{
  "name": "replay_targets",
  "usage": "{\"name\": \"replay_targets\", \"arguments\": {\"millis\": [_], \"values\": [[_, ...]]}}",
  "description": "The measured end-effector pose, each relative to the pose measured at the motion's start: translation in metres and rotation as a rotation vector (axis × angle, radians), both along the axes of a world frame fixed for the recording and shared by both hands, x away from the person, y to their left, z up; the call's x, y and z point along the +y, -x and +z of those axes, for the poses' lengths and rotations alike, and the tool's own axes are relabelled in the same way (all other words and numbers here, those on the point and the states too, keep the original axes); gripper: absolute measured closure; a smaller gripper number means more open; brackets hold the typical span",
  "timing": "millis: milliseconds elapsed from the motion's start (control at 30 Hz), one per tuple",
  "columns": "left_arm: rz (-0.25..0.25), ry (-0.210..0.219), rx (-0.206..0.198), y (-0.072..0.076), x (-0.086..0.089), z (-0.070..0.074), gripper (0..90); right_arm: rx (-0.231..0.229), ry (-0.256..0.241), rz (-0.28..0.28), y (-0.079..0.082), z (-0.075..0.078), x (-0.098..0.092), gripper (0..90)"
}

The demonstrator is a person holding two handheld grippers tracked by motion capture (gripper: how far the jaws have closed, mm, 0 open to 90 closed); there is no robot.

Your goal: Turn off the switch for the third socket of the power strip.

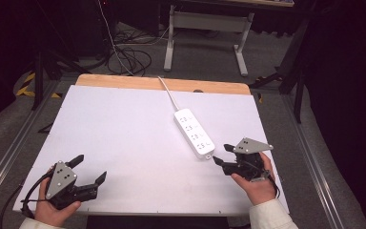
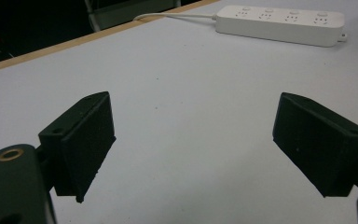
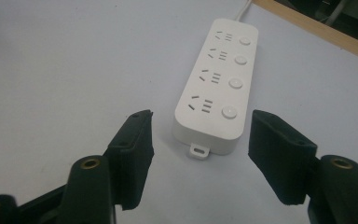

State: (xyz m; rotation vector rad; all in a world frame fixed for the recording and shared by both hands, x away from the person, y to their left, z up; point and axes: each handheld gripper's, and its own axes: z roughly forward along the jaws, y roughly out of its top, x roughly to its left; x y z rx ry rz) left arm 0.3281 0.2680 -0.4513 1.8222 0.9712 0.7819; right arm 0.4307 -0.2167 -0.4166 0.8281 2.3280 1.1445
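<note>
The power strip (image 1: 194,133) lies flat toward the right of the white table (image 1: 124,138), its near end just ahead of the right gripper (image 1: 221,154), whose jaws gape, holding nothing. The left gripper (image 1: 91,169), also spread and holding nothing, sits near the front edge with bare tabletop all around it.

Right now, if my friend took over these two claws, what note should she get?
Left claw: open, holding nothing, low over the near-left part of the white table board.
Right claw: open, holding nothing, jaws pointing at the near end of the white plastic four-socket power strip, not touching it.
Power strip: flat on the board, right of centre, its white cable running off the far edge.
Done: nothing gripped yet.
Left: probably close the right claw on the strip's near end.
</note>
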Motion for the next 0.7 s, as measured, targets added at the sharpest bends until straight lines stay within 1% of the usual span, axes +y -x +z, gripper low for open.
{"name": "replay_targets", "arguments": {"millis": [100,133,167,200,267,333,433,467,567,667,700], "values": [[0.001,-0.004,-0.002,0.0,0.0,0.0,13.1,0.002,0.001,0.0,-0.004,0.004,0.002,41.2],[0.001,-0.004,-0.002,0.0,0.0,0.0,13.1,0.013,0.005,-0.001,-0.009,0.008,0.004,41.7],[0.001,-0.004,-0.002,0.0,0.0,0.0,13.1,0.013,0.005,-0.001,-0.009,0.008,0.004,41.7],[0.001,-0.003,-0.002,0.0,0.0,0.0,13.1,0.017,0.006,0.005,-0.014,0.011,0.006,42.1],[0.001,0.001,0.0,0.0,0.0,0.0,13.1,0.027,0.003,0.005,-0.019,0.015,0.008,43.7],[0.001,-0.003,-0.002,0.0,0.0,0.0,13.1,0.022,-0.002,0.008,-0.023,0.018,0.01,44.5],[0.001,-0.003,-0.002,0.0,0.001,0.0,13.1,0.026,-0.007,0.003,-0.03,0.022,0.012,45.9],[0.001,-0.003,-0.002,0.0,0.001,0.0,13.1,0.026,-0.007,0.003,-0.03,0.022,0.012,45.9],[0.001,-0.006,-0.004,0.0,0.001,0.0,13.1,0.026,0.004,0.001,-0.04,0.027,0.017,48.1],[0.001,-0.008,-0.006,0.0,0.001,0.0,13.0,0.024,0.006,0.003,-0.044,0.029,0.019,49.1],[0.002,-0.006,-0.006,0.0,0.001,0.0,13.0,0.021,0.012,-0.001,-0.049,0.031,0.021,49.7]]}}
